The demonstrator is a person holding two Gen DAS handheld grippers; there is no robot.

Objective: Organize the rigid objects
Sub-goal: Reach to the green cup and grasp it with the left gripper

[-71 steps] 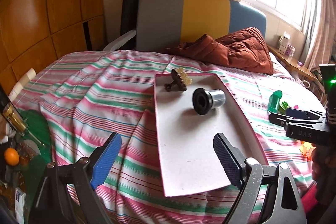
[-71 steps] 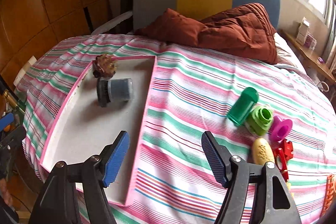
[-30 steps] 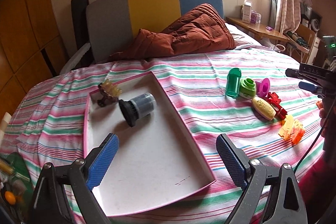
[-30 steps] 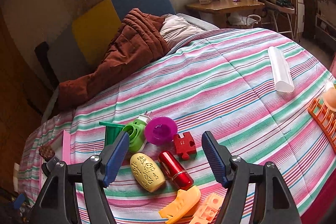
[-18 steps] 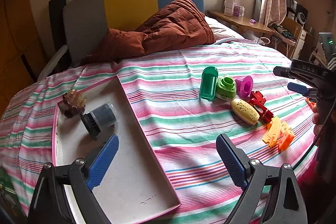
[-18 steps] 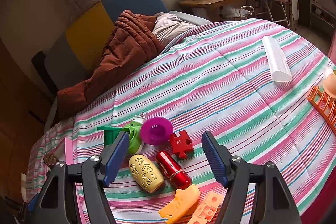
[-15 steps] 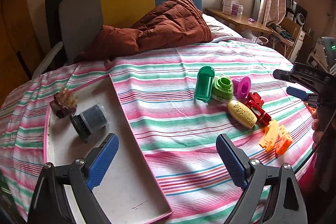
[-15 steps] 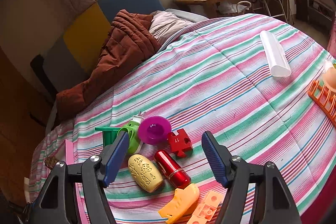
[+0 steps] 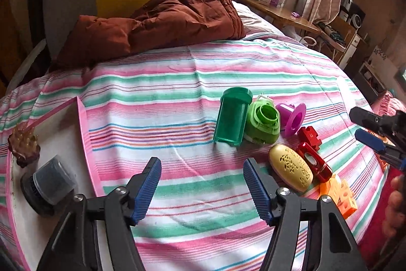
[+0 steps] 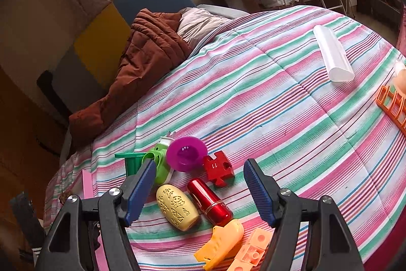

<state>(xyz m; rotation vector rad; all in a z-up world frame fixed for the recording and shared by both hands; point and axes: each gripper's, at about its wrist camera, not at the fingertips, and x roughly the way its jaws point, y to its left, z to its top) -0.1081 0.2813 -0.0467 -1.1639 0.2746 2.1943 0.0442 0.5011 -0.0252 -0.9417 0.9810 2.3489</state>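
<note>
Swinging right from the pink tray (image 9: pixel 87 156) toward the toy cluster, the left gripper (image 9: pixel 202 184) has just narrowed, nothing between its jaws; green cup (image 9: pixel 232 117) lies just beyond, the likely next pick; right gripper (image 10: pixel 199 191) hangs part-open, empty.

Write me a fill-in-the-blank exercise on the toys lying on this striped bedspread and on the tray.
1. The number printed on the red puzzle piece is ____.
2. The dark green container touches a light ____ toy.
3. The grey-capped brush lies inside the pink-rimmed ____.
4. Between the yellow oval case and the puzzle piece lies a shiny ____ tube.

Missing words: 11; green; tray; red
</note>
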